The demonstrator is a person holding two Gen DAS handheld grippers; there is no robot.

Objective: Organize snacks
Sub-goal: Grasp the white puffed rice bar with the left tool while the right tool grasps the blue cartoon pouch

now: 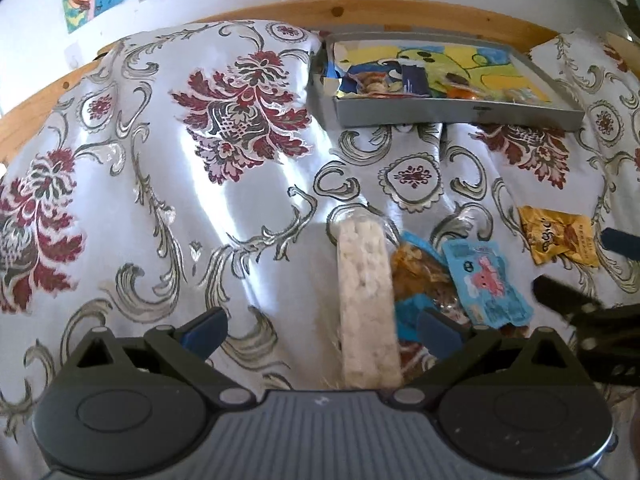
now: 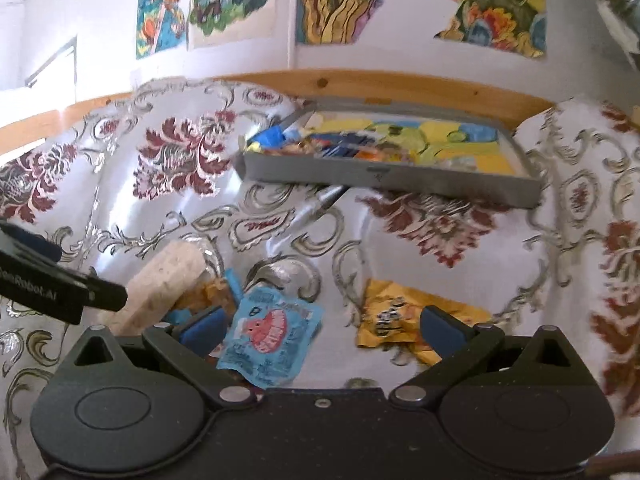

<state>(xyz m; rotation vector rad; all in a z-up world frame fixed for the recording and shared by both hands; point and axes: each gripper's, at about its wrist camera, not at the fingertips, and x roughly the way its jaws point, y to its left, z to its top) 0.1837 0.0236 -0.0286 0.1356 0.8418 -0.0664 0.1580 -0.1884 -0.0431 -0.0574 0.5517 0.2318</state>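
Floral bedspread (image 1: 248, 216) fills both views, loose snacks lying near me. My left gripper (image 1: 320, 332) is spread wide over the rice-cake bar (image 1: 366, 300); my right gripper (image 2: 320, 326) gapes above the blue packet (image 2: 272, 332), the yellow packet (image 2: 404, 312) beside it. I'd close squarely across one wrapper, avoiding its neighbours. Farther back, the grey tray (image 1: 456, 114) already holds several colourful packets.

Both tongs (image 1: 322, 330) (image 2: 322, 326) spread wide, empty.
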